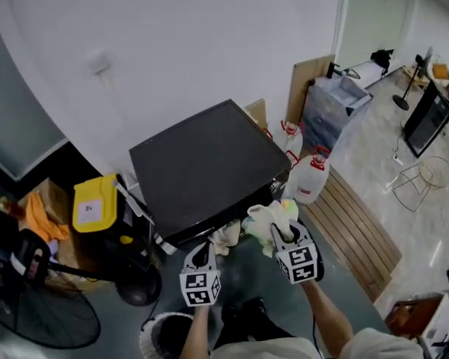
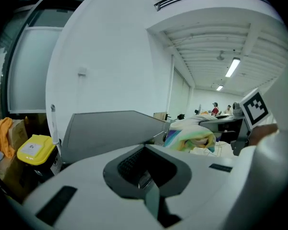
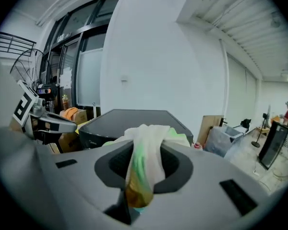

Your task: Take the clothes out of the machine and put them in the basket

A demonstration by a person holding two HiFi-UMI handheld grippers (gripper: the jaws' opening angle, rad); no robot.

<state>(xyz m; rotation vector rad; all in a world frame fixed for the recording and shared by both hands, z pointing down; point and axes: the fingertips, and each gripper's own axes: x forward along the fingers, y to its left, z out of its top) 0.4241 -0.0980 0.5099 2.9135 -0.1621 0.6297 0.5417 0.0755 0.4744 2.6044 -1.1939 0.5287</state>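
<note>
Now | right fingers (image 3: 114,163) clamp pale cloth (image 3: 147,150) between them | left fingers (image 2: 128,165) closed, nothing between

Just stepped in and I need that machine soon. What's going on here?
A person stands at the dark machine with a hand-held gripper in each hand, unloading laundry. The right hand-held gripper is clamped on a pale garment with green and yellow patches, held in front of the machine. The left hand-held gripper is shut with nothing between its jaws. A white basket sits below; the garment isn't in it yet.
</note>
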